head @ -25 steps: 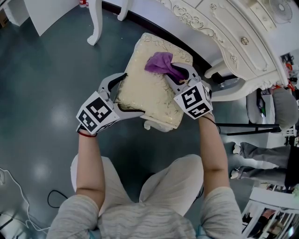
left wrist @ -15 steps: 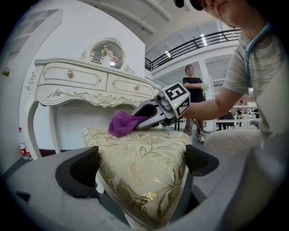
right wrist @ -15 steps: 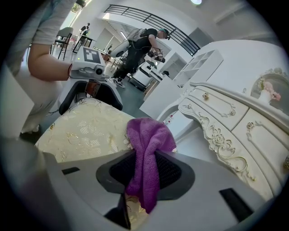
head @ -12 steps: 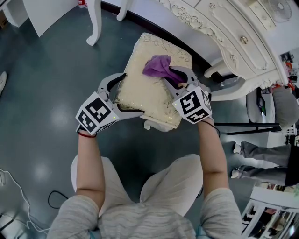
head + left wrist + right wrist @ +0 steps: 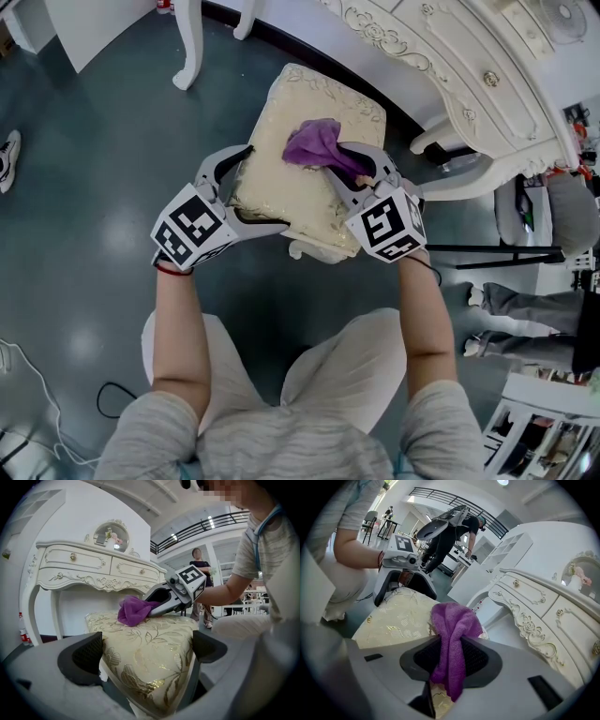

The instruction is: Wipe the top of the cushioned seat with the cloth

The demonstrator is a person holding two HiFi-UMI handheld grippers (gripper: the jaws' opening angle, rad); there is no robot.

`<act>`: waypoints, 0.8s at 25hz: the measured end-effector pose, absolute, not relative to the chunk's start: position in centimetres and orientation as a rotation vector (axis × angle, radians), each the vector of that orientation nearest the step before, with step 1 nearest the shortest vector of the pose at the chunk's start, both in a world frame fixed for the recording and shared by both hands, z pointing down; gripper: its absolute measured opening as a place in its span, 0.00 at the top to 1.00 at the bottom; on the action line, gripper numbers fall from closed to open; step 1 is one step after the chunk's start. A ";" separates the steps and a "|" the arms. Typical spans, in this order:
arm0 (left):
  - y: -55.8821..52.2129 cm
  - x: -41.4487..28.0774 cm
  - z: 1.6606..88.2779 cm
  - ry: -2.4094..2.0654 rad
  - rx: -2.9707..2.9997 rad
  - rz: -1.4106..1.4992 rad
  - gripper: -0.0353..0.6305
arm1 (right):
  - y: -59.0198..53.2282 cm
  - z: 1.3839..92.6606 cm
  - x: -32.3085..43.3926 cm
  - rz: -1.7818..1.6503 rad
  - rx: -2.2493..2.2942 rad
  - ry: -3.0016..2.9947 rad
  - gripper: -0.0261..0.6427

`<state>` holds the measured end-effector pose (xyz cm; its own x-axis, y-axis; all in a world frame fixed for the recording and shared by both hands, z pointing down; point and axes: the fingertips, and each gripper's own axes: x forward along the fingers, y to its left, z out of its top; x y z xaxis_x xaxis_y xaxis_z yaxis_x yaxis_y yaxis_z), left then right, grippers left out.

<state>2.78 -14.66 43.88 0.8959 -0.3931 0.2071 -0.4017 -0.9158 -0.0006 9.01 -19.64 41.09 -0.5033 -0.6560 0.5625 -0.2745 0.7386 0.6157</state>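
The cushioned seat (image 5: 295,178) is cream with a gold leaf pattern and stands in front of me. A purple cloth (image 5: 313,142) lies bunched on its top toward the far right. My right gripper (image 5: 345,167) is shut on the cloth (image 5: 452,634), which hangs pinched between its pads and rests on the seat (image 5: 396,616). My left gripper (image 5: 265,187) has its jaws wide apart and clasps the seat's near left corner (image 5: 150,639) from both sides. Seen from the left gripper, the right gripper (image 5: 152,607) presses the cloth (image 5: 132,610) onto the fabric.
A white ornate dressing table (image 5: 450,66) stands right behind the seat, with one leg (image 5: 190,42) at the far left. A shoe (image 5: 7,155) shows at the left edge. Black stand legs (image 5: 497,253) lie to the right. People stand in the background (image 5: 201,569).
My right gripper has slid the cloth across the seat top, a little left and toward me. The left gripper has stayed on the corner. A shoe has come in at the left.
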 end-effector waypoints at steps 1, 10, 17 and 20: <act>-14.7 2.8 43.9 -0.633 3.017 0.317 0.06 | -19.4 41.1 8.9 -0.582 0.697 -2.103 0.79; -14.7 2.8 44.0 -0.632 3.017 0.315 0.06 | -17.6 41.1 8.5 -0.592 0.672 -2.106 0.79; -14.7 2.8 43.9 -0.633 3.017 0.313 0.06 | -16.3 41.2 8.2 -0.597 0.652 -2.099 0.79; -14.7 2.8 44.0 -0.635 3.017 0.313 0.06 | -15.7 41.3 8.0 -0.595 0.641 -2.100 0.79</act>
